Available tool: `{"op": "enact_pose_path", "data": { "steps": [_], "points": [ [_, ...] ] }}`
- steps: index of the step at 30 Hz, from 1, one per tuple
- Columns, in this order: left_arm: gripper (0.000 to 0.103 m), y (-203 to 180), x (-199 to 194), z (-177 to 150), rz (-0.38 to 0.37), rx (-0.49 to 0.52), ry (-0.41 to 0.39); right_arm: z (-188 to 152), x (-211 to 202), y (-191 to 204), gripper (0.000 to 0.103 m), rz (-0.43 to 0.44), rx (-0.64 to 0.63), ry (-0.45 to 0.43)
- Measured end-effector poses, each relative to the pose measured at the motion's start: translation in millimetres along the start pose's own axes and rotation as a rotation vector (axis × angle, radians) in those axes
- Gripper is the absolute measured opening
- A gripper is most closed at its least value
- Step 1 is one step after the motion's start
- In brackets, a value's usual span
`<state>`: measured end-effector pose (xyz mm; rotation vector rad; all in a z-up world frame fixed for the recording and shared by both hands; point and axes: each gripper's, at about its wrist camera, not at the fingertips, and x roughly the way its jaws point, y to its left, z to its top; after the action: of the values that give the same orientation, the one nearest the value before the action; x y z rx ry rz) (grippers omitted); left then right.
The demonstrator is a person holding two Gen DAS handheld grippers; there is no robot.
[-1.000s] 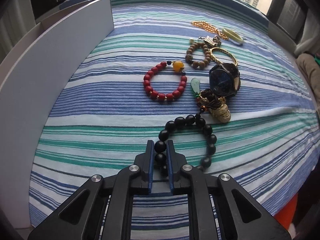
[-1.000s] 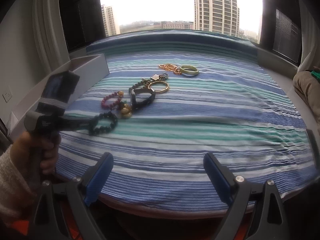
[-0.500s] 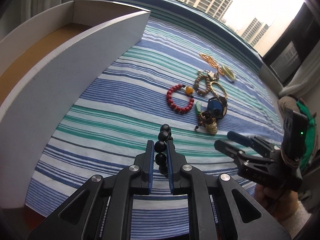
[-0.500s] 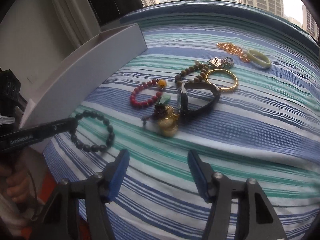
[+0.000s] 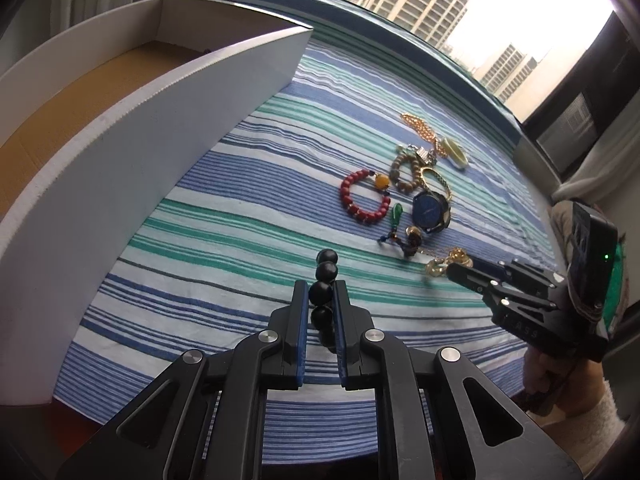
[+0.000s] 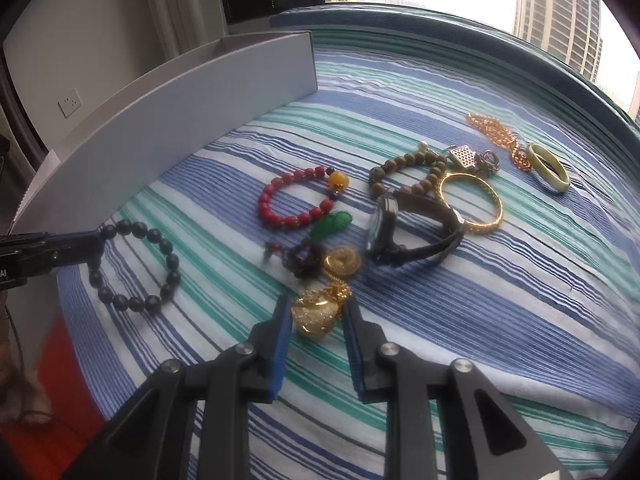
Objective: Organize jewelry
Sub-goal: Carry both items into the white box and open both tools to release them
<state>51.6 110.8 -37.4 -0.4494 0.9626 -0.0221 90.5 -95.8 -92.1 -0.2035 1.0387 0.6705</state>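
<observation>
My left gripper (image 5: 321, 294) is shut on a black bead bracelet (image 5: 325, 280) and holds it above the striped cloth; the bracelet hangs as a ring in the right wrist view (image 6: 136, 266). My right gripper (image 6: 316, 316) is partly closed, its blue pads on either side of a gold pendant (image 6: 318, 314) on the cloth, with small gaps showing. It shows from the side in the left wrist view (image 5: 460, 272). A white box with a brown floor (image 5: 100, 92) stands at the left.
On the cloth lie a red bead bracelet (image 6: 296, 200), a green pendant on a dark cord (image 6: 330, 224), a black watch (image 6: 404, 232), a gold bangle (image 6: 470, 204), a brown bead bracelet (image 6: 404, 172), a gold chain (image 6: 496, 130) and a pale green ring (image 6: 548, 166).
My left gripper has lifted the black bracelet off the cloth and drawn back toward the box. My right gripper has moved in over the jewelry and narrowed around the gold pendant.
</observation>
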Motion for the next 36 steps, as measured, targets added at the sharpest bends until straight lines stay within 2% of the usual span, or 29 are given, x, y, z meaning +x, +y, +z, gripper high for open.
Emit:
{"op": "enact_pose_path", "data": {
  "steps": [5,12,15,18,20,25,28,32,36],
  "points": [
    [0.01,-3,-24,9,-0.035,-0.011,-0.034,0,-47,-8,0.026,0.055,0.065,-0.036],
    [0.01,6,-92,29,-0.084,-0.045,-0.136,32,-102,-6,0.026,0.197,0.132,-0.113],
    [0.01,20,-128,40,-0.039,-0.051,-0.215,55,-121,15,0.026,0.253,0.097,-0.155],
    [0.01,43,-155,54,0.064,-0.072,-0.291,86,-132,46,0.026,0.315,0.032,-0.196],
    [0.01,63,-163,63,0.137,-0.099,-0.313,110,-131,69,0.026,0.345,-0.018,-0.219],
    [0.01,111,-145,73,0.295,-0.161,-0.28,172,-97,128,0.026,0.405,-0.121,-0.237],
    [0.01,133,-122,70,0.335,-0.192,-0.224,202,-55,158,0.026,0.426,-0.142,-0.199],
    [0.01,149,-98,58,0.369,-0.217,-0.154,223,14,192,0.026,0.39,-0.168,-0.11],
    [0.012,152,-89,46,0.404,-0.216,-0.108,224,68,211,0.026,0.301,-0.202,-0.04]
  ]
}}
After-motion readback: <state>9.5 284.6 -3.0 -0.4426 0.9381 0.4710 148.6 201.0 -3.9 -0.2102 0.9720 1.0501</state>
